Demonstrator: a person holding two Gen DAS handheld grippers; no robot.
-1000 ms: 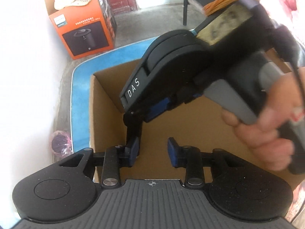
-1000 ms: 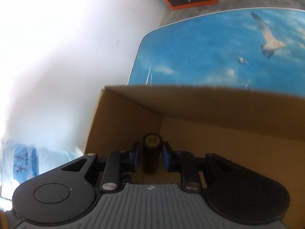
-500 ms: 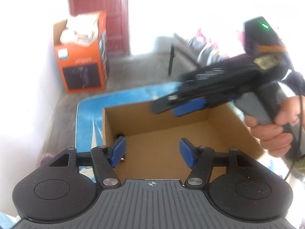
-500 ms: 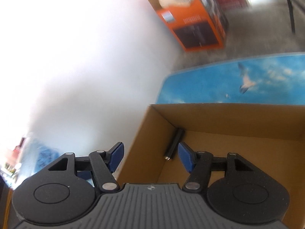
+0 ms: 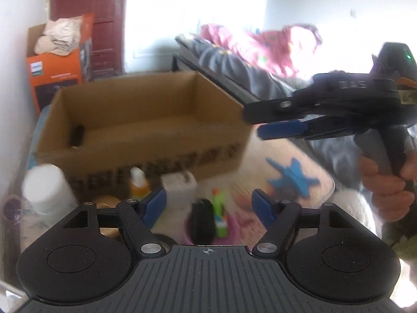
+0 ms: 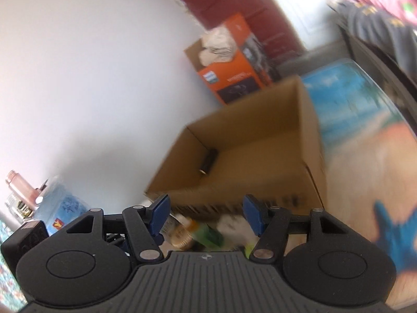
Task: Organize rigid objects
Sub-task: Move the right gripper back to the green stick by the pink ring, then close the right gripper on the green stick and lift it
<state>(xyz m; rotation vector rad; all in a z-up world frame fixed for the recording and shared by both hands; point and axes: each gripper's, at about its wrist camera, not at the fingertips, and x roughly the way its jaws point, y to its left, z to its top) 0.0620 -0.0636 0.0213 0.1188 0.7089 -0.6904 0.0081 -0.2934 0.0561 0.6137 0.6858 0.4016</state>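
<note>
Motion blur smears the printing on the front wall of the cardboard box (image 5: 156, 167) in both views, so no lettering can be read. At six o'clock of the left wrist view the gripper body hides the lower part of a dark upright item (image 5: 200, 221) and a green one (image 5: 220, 216), neither identifiable. At four o'clock the picture edge cuts off the person's hand (image 5: 388, 180).

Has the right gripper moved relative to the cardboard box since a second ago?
Yes. The right gripper has backed out of the cardboard box; its jaws have just been opening and are empty, and the dark cylinder lies inside.
</note>
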